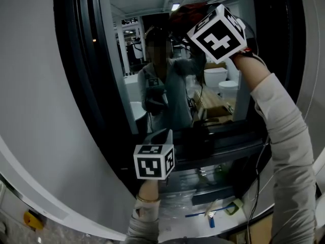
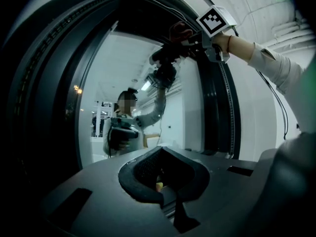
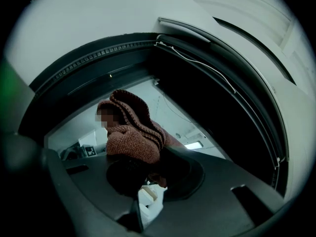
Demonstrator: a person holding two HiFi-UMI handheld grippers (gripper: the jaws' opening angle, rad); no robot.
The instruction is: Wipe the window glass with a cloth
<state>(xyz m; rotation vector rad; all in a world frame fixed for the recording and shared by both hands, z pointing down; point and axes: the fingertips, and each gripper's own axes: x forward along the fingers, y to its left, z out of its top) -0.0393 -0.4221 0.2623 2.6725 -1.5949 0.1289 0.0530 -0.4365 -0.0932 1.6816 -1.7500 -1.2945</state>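
The window glass [image 1: 133,6] sits in a black frame [image 1: 76,60] and mirrors a person holding grippers. High on the pane, my right gripper [image 1: 181,27] is shut on a reddish-brown knitted cloth [image 1: 187,14] that is pressed against the glass. The right gripper view shows the cloth [image 3: 131,137] bunched over the right gripper [image 3: 143,174], against the glass [image 3: 165,105]. My left gripper [image 1: 161,134] hangs lower, near the sill, shut with nothing in it. From the left gripper [image 2: 163,184], the cloth [image 2: 177,31] appears up against the glass [image 2: 108,73].
A white wall [image 1: 30,95] lies left of the frame. The dark sill [image 1: 228,133] runs below the pane. Under it lie clear plastic sheets [image 1: 183,197], a blue-handled tool [image 1: 209,216] and a tape roll [image 1: 232,207]. A cable [image 1: 261,154] hangs beside my right arm.
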